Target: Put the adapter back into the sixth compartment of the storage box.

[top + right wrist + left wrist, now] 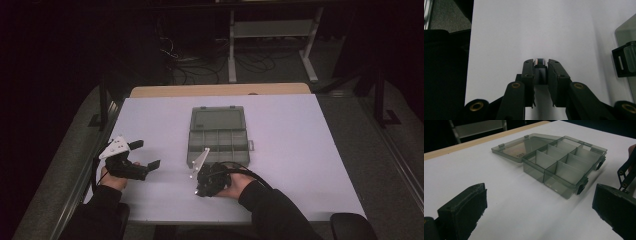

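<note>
Right gripper [541, 68] clamped on a small dark adapter [540, 71], left gripper [539, 205] jaws wide open, compartment box [218, 136] lying open mid desk [310, 150].

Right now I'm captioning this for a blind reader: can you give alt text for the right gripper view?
The right gripper has its fingers closed on a small dark adapter with a metal plug end, above a white table. A clear organizer box shows at the right edge.
</note>
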{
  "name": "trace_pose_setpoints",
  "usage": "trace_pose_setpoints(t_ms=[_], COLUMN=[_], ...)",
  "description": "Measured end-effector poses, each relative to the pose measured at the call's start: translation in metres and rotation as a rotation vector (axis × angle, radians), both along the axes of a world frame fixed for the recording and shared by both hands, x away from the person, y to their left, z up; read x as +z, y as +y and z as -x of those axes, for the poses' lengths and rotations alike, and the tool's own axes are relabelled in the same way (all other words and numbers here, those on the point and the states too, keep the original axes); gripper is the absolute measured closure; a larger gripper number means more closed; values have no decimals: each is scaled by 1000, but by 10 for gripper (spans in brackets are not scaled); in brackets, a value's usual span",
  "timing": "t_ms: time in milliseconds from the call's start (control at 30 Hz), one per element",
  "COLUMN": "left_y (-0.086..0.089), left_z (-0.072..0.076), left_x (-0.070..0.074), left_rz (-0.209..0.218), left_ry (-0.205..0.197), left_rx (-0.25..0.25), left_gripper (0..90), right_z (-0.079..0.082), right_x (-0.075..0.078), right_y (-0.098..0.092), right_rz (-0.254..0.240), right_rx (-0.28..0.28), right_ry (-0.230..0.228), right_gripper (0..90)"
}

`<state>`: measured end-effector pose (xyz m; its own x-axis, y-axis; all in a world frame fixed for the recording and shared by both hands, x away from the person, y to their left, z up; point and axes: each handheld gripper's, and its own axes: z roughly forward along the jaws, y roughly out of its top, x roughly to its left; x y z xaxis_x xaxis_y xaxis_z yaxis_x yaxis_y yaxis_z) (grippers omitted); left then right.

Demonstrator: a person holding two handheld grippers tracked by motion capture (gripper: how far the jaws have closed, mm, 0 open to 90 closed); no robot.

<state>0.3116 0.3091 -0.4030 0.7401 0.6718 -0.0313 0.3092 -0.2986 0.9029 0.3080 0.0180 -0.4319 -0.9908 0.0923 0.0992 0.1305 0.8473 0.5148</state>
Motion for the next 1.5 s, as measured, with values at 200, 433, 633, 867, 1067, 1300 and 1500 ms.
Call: trace_pose_setpoints(t_ms=[200, 433, 633, 867, 1067, 1300, 1500], left_y=[0, 0, 0, 0, 0, 0, 0], left_z=[0, 0, 0, 0, 0, 0, 0], left_x=[0, 0, 0, 0, 0, 0, 0], left_rz=[0, -2, -2, -3, -1, -2, -2], left_ry=[0, -1, -1, -1, -1, -1, 0], left_rx=[0, -2, -2, -2, -1, -1, -1], left_gripper=[0, 0, 0, 0, 0, 0, 0], right_z=[-1, -4, -6, -8, -11, -15, -19], right_x=[0, 7, 12, 16, 21, 28, 37], right_y=[-1, -6, -10, -14, -18, -21, -22], right_rz=[0, -14, -24, -36, -38, -46, -54], right_rx=[-2, -5, -14, -26, -28, -35, -37], right_ry=[13, 8, 1, -1, -4, -8, -14], right_gripper=[748, 750, 750, 750, 750, 750, 749])
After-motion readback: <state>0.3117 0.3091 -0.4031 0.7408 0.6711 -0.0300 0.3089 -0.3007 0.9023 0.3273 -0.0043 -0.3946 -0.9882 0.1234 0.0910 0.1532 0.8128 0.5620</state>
